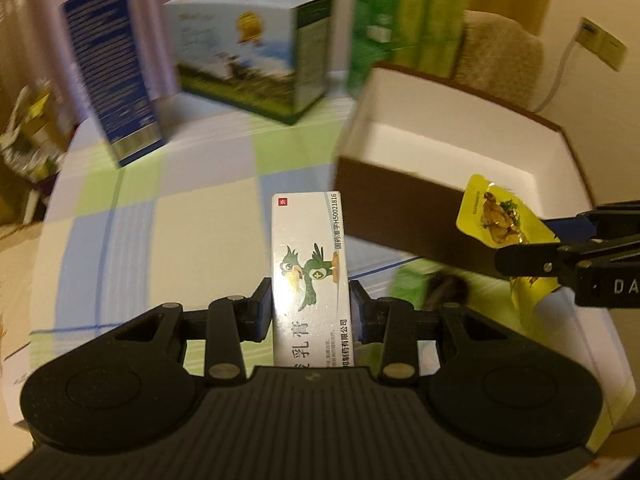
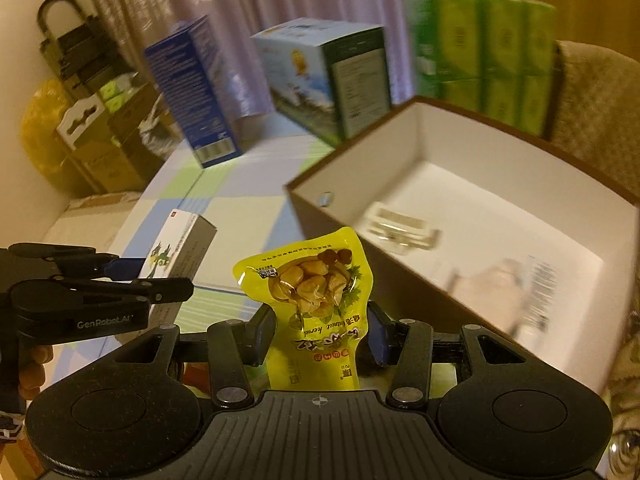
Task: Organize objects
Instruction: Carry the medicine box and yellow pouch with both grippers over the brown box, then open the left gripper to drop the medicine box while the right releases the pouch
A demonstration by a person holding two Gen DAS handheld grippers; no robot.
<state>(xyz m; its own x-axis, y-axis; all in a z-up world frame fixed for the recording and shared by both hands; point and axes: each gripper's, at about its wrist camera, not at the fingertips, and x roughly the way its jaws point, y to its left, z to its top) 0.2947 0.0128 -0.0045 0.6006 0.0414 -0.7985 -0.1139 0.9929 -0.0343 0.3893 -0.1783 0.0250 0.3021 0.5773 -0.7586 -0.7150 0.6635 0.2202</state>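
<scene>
Two tools loaded: left tool grips white ointment box; right tool clamps yellow chestnut pouch, near brown box.

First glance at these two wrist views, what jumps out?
Both grippers are loaded: the left gripper is shut on a white ointment carton with a green bird, the right gripper on a yellow chestnut snack pouch, both held above the checked tablecloth. Right ahead sits the big open brown box with a white inside, with some blurred items already in it. Behind stand three tall cartons: blue, sky-printed and green.
</scene>
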